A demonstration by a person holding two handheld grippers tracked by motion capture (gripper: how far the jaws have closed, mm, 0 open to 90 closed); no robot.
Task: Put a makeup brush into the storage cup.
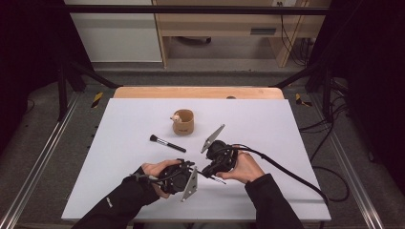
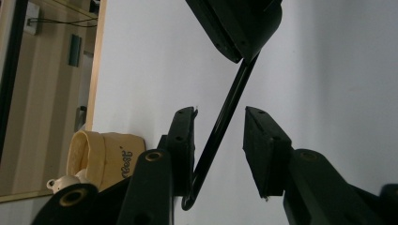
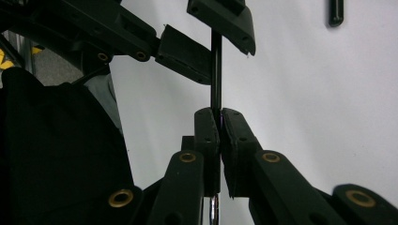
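While pinched in right hand-held gripper (image 3: 219, 123) | rod (image 3: 216, 70): thin, black, glossy | left hand-held gripper (image 2: 219, 136): ajar around it.

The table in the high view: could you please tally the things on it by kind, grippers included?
Cup: 1
Brush: 1
Thin black stick: 1
Grippers: 2, left gripper and right gripper
Total: 5

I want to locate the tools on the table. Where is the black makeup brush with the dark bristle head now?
In the high view, the black makeup brush lies on the white table, left of centre, beside the tan cup.
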